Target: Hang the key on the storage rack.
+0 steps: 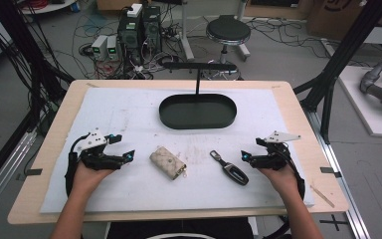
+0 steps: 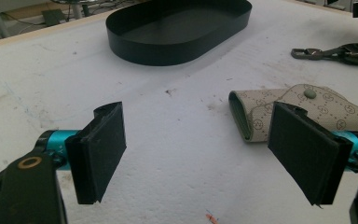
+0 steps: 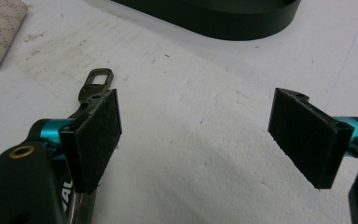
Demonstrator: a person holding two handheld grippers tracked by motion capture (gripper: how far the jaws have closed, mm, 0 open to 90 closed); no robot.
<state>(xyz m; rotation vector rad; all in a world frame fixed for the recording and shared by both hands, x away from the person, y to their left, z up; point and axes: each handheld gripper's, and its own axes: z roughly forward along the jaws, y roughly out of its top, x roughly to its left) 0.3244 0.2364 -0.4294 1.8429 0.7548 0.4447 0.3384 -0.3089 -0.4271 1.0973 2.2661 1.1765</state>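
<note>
The left tongs (image 1: 125, 147) stand with their jaws wide apart and nothing between them; in the left gripper view the two black pads (image 2: 103, 151) frame only bare white mat. The right tongs (image 1: 250, 149) are spread just as wide and hold nothing; their own view shows the left pad (image 3: 95, 140) just over the car key's shaft, though whether it touches cannot be told.

Taking the black oval tray (image 1: 169, 115) as the landmark: both tongs sit on the person's side of it, the left ones well off to its left, the right ones off to its right, each pointing inward toward the middle of the mat. The beige key pouch (image 1: 167, 162) lies flat in front of the tray, a little left of its centre, near the left tongs' tips but apart from them. From the left gripper view its folded end shows just behind the right-hand pad, with its snap button up. The car key (image 1: 231, 169) lies in front of the tray's right half, slanted, its metal clip end pointing back toward the tray, and close beside the right tongs.

The tray itself rests on the white mat (image 1: 129, 107) toward the far edge of the desk (image 1: 54, 144), with a thin post and crossbar rising behind it.
</note>
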